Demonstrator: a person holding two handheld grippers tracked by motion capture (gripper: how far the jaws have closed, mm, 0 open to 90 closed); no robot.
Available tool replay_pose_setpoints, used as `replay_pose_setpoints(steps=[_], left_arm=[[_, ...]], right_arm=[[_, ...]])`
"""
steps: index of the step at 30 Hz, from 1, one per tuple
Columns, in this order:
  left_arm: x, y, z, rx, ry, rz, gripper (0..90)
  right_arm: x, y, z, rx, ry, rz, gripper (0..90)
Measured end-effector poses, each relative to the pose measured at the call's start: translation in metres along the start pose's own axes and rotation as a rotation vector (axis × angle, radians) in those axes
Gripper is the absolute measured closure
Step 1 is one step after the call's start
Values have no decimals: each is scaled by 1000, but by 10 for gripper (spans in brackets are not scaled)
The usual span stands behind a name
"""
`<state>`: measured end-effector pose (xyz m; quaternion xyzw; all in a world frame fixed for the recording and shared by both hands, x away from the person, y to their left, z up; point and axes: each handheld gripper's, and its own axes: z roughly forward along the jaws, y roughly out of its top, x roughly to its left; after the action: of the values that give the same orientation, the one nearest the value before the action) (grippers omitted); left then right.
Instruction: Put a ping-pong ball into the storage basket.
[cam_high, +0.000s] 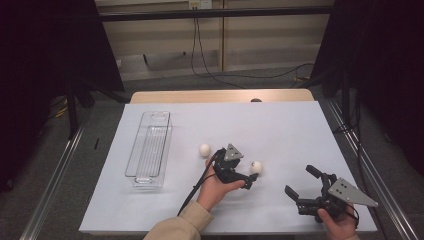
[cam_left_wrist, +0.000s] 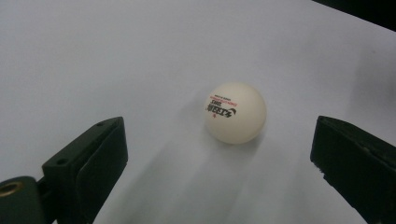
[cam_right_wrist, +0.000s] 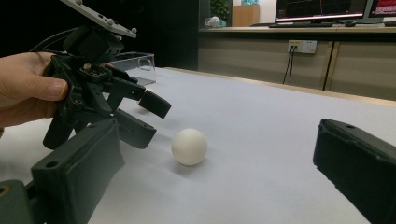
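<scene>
- A white sheet (cam_high: 280, 125) covers the table, with dark curtains at both sides and a wall with trailing cables beyond its far edge.
- A clear plastic bin (cam_high: 150, 149) stands on the left part of the sheet; as far as the high view shows, it holds nothing yet.
- Two white ping-pong balls lie loose on the sheet: the far ball (cam_high: 205, 149) sits between the bin and the left gripper (cam_high: 250, 181), and the near ball (cam_high: 256, 167) rests just ahead of that gripper's tips.
- In the left gripper view the near ball (cam_left_wrist: 235, 112), printed logo facing the camera, lies on the sheet between the spread jaws and a little beyond them, untouched.
- The right gripper (cam_high: 300, 184) waits near the table's front right corner, jaws wide apart and holding nothing.
- Judging by this, the work is at its start: neither ball is picked up, and presumably both are meant for the bin.
</scene>
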<state>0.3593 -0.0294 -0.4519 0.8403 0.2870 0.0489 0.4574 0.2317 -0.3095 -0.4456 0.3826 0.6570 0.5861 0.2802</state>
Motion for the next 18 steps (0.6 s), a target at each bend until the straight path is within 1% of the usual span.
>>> replay_pose_setpoints(steps=[3,6,11,18], left_arm=[[0,0,1,-1,-2,-5,40],[0,1,2,2,3,0,41],[0,2,2,3,10,-6,42],[-1,4,3,6,12,0,41]], right_arm=[[0,0,0,0,1,1,5],[0,0,0,-1,1,1,5],[-1,0,0,-3,1,3,5],[0,0,0,-2,1,3,5]])
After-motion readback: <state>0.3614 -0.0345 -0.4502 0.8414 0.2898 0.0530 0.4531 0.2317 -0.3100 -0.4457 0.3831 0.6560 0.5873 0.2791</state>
